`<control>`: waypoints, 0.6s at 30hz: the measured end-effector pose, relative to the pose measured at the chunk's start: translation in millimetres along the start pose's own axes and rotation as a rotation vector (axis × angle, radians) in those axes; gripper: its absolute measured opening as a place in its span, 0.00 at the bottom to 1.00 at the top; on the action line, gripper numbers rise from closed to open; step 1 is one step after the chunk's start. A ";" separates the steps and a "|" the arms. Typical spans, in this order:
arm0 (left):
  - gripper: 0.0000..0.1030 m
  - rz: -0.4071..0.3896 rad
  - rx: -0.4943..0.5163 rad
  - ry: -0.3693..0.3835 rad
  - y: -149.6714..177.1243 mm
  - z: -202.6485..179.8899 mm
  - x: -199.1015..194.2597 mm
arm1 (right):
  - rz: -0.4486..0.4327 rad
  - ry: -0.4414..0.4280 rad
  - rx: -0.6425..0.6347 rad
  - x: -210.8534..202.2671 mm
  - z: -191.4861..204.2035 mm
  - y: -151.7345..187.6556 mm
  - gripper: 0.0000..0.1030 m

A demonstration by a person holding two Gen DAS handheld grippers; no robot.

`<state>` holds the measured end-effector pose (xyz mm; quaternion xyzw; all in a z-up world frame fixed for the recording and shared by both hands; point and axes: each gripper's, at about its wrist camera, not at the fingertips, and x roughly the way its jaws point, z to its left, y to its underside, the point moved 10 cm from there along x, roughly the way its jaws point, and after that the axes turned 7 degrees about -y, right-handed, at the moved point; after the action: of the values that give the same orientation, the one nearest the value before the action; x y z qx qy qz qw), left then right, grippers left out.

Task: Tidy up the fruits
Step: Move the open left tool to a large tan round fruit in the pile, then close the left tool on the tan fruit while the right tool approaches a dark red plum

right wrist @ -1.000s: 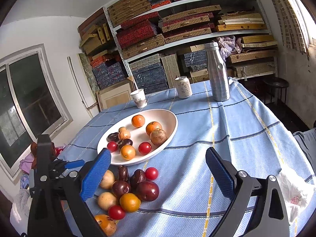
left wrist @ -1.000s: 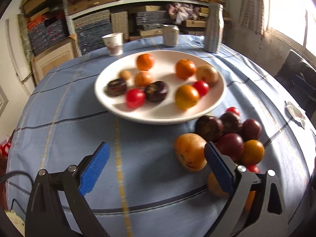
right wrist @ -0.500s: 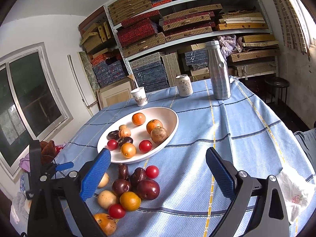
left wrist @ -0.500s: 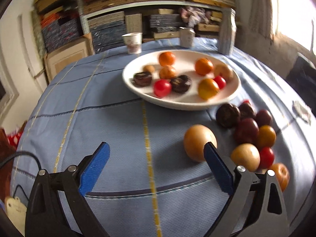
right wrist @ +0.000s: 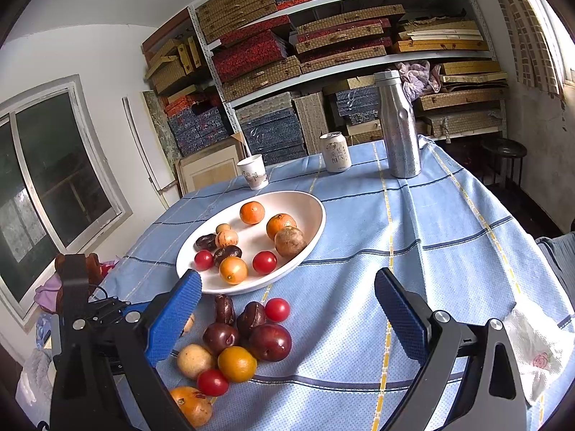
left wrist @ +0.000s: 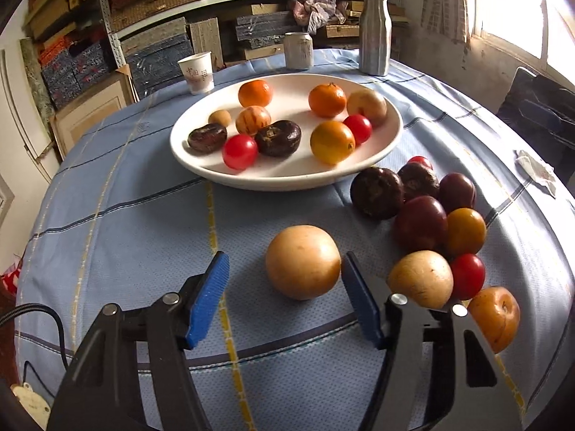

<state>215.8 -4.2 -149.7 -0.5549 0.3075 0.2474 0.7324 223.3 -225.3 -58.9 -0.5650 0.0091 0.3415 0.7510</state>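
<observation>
1. Two tools show, each cut off by its own picture's lower edge; no hand holding them is in view.
2. The left tool points steeply down at the bench. Its jaws are closing around a tan fruit. The right pad is touching or almost touching the fruit's side; which one cannot be told. The left pad stands clearly off it, so nothing is gripped.
3. In the right wrist view that tan fruit is almost wholly hidden behind the right tool's left pad; only a sliver shows at the pad's edge.
4. The right tool has its jaws wide apart with nothing between them, pointing shallowly down over the blue cloth.
5. A loose pile of dark, red, orange and tan fruit lies on the cloth just right of the tan fruit, near the plate's rim. The nearest orange one is partly covered by the left tool's frame.
6. The white plate holds ten fruits and sits mid-bench, beyond the tan fruit.
7. At the bench's far edge stand a paper cup, a can and a metal bottle.
8. A crumpled tissue lies by the right edge, partly behind the right tool's frame.
</observation>
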 end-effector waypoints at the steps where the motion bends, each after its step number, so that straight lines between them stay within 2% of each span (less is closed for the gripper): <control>1: 0.62 -0.003 0.000 0.000 -0.8 -0.3 0.0 | 0.000 0.000 0.000 -0.1 -0.1 0.0 0.95; 7: 0.62 0.010 0.018 0.041 -2.9 -11.4 5.4 | 0.010 0.001 0.003 2.6 -1.1 3.2 0.95; 10: 0.52 0.026 0.022 0.065 -3.0 -16.3 9.2 | 0.015 0.001 0.005 3.5 -1.7 4.6 0.95; 15: 0.51 0.050 0.007 0.083 -1.4 -17.5 15.0 | 0.027 0.001 0.009 5.7 -1.9 7.1 0.95; 17: 0.43 0.050 -0.002 0.079 -1.9 -15.4 15.2 | 0.033 0.002 0.011 6.7 -2.6 8.2 0.95; 18: 0.43 0.051 -0.009 0.078 -3.1 -12.8 16.5 | 0.038 0.000 0.013 7.4 -2.5 9.0 0.95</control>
<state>227.2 -17.0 -162.2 -0.5595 0.3484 0.2456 0.7108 225.2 -222.6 -70.3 -0.5601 0.0222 0.3555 0.7480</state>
